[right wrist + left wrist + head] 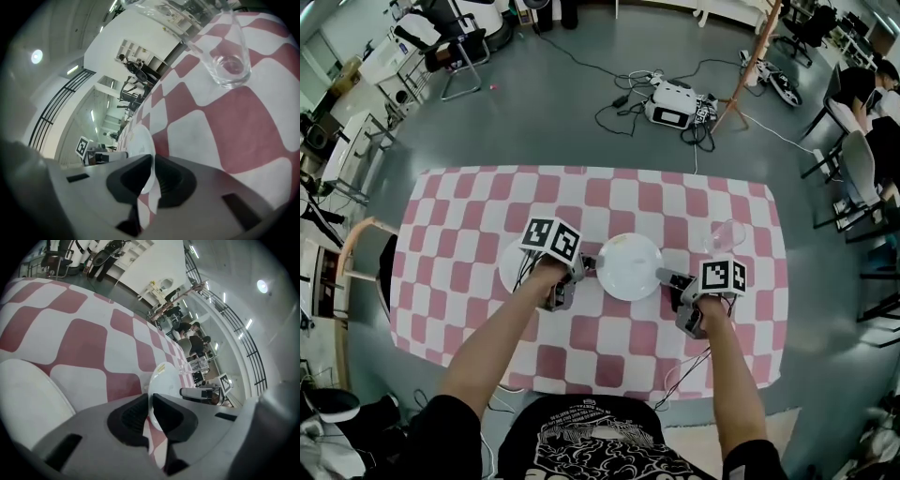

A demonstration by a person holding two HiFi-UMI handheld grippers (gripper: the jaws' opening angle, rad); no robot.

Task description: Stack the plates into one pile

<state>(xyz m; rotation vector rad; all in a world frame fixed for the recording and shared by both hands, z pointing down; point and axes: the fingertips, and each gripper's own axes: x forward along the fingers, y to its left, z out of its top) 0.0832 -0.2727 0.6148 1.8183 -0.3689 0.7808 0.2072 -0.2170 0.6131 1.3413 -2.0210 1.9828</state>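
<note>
Clamped shut on opposite rims of 1 white plate [628, 267] at the table's [450, 281] middle: left gripper [584, 272] on its left edge, right gripper [666, 276] on its right edge, pads pressed to the rim on both. Toward the left edge, flat and partly under the left gripper, a 2nd plate [509, 269]; near the right edge, a clear glass [727, 234].

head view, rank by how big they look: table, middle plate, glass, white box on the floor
1. table
2. middle plate
3. glass and white box on the floor look alike; the box is farther off, so unranked
</note>
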